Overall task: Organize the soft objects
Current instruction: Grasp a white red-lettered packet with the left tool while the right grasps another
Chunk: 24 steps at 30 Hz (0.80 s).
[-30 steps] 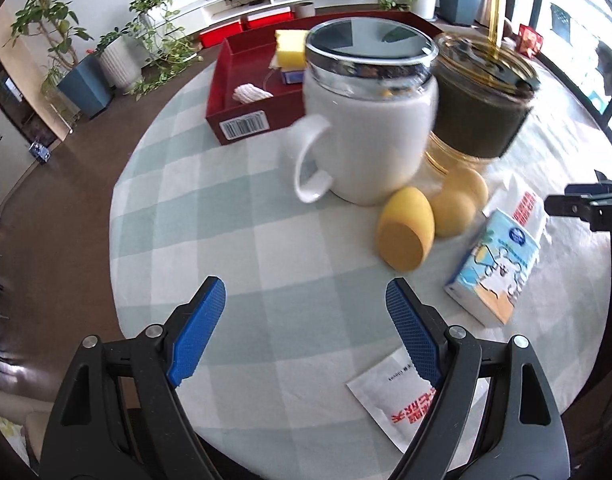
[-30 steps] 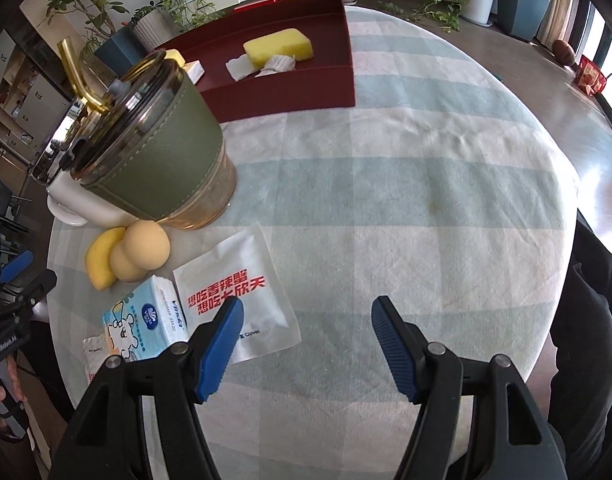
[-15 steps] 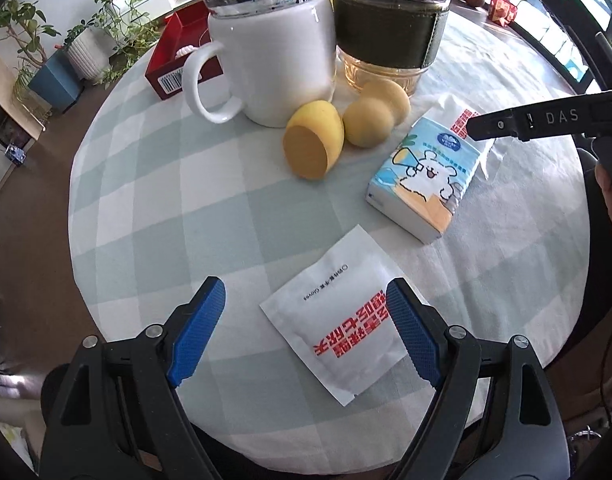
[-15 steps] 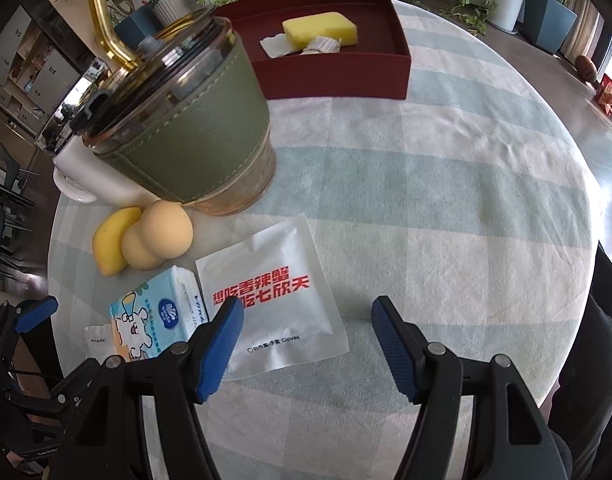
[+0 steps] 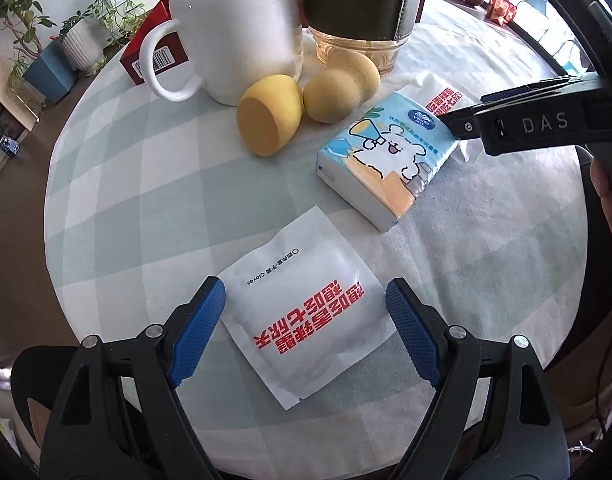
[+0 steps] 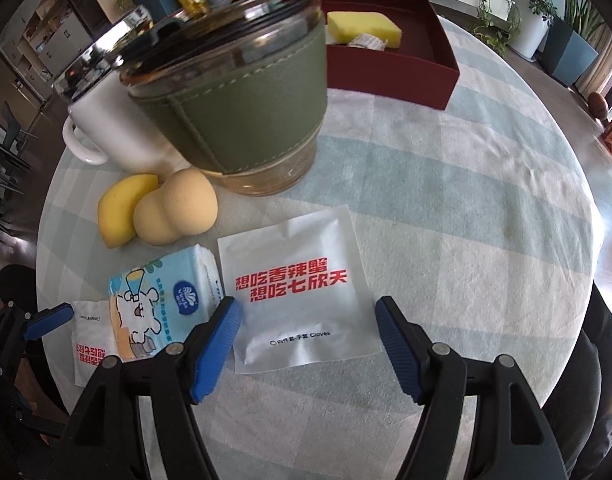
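Both pairs of tongs hang wide apart and empty, the left tongs (image 5: 306, 334) straddling one flat white glove packet (image 5: 301, 316) on the checked counter (image 5: 145, 184), the right tongs (image 6: 308, 344) framing a second glove packet (image 6: 297, 292), with the tissue pack (image 6: 161, 304) just off their left tip. Those sachets look feather-light, limp and slick, so I'd pinch an edge or corner. Beyond the tongs sit two squashy, rounded makeup sponges (image 6: 173, 212), matte and springy, and ahead a red tray (image 6: 406, 60) holds a yellow sponge (image 6: 364, 28).
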Each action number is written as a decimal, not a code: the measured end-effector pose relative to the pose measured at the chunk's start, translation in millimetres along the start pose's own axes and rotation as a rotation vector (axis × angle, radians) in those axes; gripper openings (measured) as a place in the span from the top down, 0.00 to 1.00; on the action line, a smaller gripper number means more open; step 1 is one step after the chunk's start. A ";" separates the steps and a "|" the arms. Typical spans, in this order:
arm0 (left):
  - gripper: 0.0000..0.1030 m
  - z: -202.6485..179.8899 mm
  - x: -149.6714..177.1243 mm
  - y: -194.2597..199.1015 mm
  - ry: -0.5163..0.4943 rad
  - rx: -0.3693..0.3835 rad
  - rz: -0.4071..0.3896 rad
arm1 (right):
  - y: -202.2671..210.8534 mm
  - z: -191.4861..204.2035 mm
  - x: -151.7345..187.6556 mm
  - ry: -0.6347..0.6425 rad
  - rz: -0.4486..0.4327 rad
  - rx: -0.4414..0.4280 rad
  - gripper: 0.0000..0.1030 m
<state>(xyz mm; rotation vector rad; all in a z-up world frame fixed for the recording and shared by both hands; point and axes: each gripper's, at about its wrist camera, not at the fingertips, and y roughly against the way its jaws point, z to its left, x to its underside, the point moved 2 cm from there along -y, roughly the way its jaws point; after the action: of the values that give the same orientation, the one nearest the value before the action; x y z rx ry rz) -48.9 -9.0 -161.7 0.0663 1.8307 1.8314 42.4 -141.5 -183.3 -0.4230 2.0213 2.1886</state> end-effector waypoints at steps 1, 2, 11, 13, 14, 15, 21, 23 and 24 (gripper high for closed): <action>0.18 -0.3 -1.0 -0.8 0.004 0.000 -0.003 | -0.6 2.7 0.2 0.004 0.000 0.006 0.29; 0.14 -0.5 -1.4 -1.7 0.010 -0.002 -0.004 | -1.1 5.3 0.6 0.006 -0.001 0.005 0.29; 0.00 13.5 -6.3 -11.5 0.096 0.030 -0.007 | -5.0 31.1 9.1 0.065 -0.012 0.035 0.22; 0.00 12.8 -5.5 -10.6 0.100 0.026 -0.008 | -4.6 33.1 9.8 0.068 -0.012 0.036 0.22; 0.00 12.6 -4.9 -10.1 0.108 0.026 -0.010 | -5.1 34.8 10.4 0.070 -0.011 0.037 0.22; 0.00 11.4 -4.0 -9.3 0.114 0.023 -0.011 | -6.3 33.1 9.2 0.075 -0.011 0.039 0.23; 0.02 16.0 -2.9 -12.3 0.153 0.009 -0.038 | 5.2 40.1 25.0 0.087 -0.018 0.042 0.28; 0.12 14.7 -1.8 -9.2 0.151 0.014 -0.050 | 7.7 43.1 29.3 0.085 -0.024 0.038 0.28; 0.16 14.4 1.6 -6.8 0.147 0.013 -0.057 | 8.7 42.5 31.1 0.083 -0.026 0.035 0.29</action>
<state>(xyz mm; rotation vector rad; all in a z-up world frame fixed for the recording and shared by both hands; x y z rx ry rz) -42.1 4.3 -167.6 -0.1179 1.9232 1.8270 5.4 -103.0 -181.4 -0.5411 2.0803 2.1508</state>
